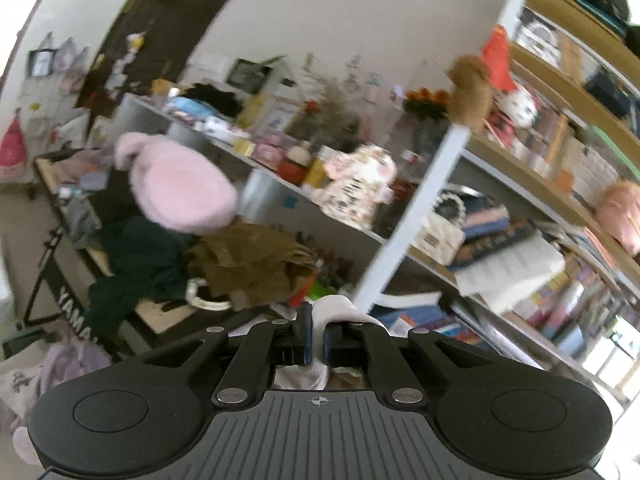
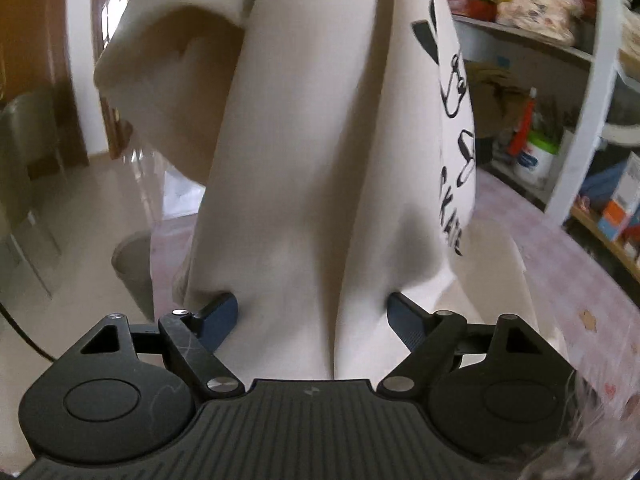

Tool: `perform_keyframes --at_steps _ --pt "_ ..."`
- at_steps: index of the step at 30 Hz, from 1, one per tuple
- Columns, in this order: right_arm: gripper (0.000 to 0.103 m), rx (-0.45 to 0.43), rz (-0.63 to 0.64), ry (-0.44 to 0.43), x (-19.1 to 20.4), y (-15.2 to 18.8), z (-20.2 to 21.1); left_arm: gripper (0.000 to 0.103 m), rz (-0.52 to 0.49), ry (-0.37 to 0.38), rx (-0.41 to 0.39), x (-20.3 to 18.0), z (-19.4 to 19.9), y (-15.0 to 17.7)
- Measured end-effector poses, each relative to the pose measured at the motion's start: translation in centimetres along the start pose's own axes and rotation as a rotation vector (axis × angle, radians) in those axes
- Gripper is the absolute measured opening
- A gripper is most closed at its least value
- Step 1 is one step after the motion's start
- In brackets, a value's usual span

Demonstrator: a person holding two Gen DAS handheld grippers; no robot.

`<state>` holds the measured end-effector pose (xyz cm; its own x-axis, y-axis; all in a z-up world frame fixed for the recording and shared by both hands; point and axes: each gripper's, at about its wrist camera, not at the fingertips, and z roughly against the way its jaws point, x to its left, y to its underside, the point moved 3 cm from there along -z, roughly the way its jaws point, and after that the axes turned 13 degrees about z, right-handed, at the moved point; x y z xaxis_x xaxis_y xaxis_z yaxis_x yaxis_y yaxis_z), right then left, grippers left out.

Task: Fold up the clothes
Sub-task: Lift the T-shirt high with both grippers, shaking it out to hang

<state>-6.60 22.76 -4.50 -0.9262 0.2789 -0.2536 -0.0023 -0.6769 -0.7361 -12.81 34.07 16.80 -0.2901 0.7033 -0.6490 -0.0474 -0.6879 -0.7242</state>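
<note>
Left gripper (image 1: pixel 318 338) pinches the shirt (image 2: pixel 320 160) up, right gripper (image 2: pixel 312 316) fingers wide around it, so regrasping's next.

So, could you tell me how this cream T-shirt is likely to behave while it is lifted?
Probably floppy: the cream T-shirt hangs in long folds. Likely light, since the left tongs hold it by one pinched edge. It may swing, as the open right tongs aren't gripping it.

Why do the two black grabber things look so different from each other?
The left gripper has its jaws pinched almost together on a bit of white cloth, while the right gripper has its jaws spread wide. The left gripper shows only that small bit, while the right gripper faces a big hanging cream T-shirt with black print, which sits between its jaws unpinched. Both have black bodies and dark blue pads.
</note>
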Motion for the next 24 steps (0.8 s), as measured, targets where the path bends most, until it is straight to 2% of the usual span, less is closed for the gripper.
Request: perform_keyframes --at_steps 3,7,9,12,13,14,15,16,18,19,22,24 --pt "0.083 -0.036 0.086 0.066 1.4 -0.4 1.8 0.005 -0.011 -0.026 -0.004 0.5 0.2 -0.3" --pt "0.084 -0.082 0.129 -0.066 4.1 0.4 3.7 0.005 -0.035 -0.021 0.007 0.0 -0.1 0.3" --pt "0.084 -0.065 0.151 -0.072 4.6 0.3 2.6 0.005 -0.034 -0.011 0.015 -0.2 -0.2 0.5" --pt "0.082 -0.004 0.153 0.033 4.5 0.2 -0.6 0.005 -0.037 -0.007 0.022 -0.5 -0.3 0.6" --pt "0.073 0.014 0.154 0.066 4.5 0.2 -1.6 0.005 -0.040 -0.021 0.014 -0.3 -0.2 0.5" --pt "0.037 0.021 0.154 0.079 4.3 0.5 -1.8 0.005 -0.038 -0.041 -0.003 0.3 -0.1 0.2" --pt "0.017 0.041 0.153 0.066 3.9 0.8 -2.1 0.005 -0.036 -0.062 -0.020 0.8 0.0 -0.1" --pt "0.009 0.051 0.126 0.027 3.2 0.9 -2.1 0.005 -0.025 -0.108 -0.043 1.9 -0.2 -0.5" --pt "0.007 0.060 0.069 -0.065 2.1 1.2 -1.3 0.005 -0.023 -0.203 -0.086 3.8 -0.7 -1.3" --pt "0.007 0.051 0.027 -0.132 1.7 1.2 -0.2 0.004 -0.053 -0.262 -0.114 4.4 -1.2 -1.6" --pt "0.007 -0.077 -0.074 -0.340 0.5 0.6 4.2 0.004 -0.168 -0.284 -0.201 1.8 -3.2 -2.0" --pt "0.007 -0.201 -0.090 -0.414 -0.5 0.1 8.4 0.004 -0.240 -0.174 -0.220 -2.6 -5.2 -1.5"
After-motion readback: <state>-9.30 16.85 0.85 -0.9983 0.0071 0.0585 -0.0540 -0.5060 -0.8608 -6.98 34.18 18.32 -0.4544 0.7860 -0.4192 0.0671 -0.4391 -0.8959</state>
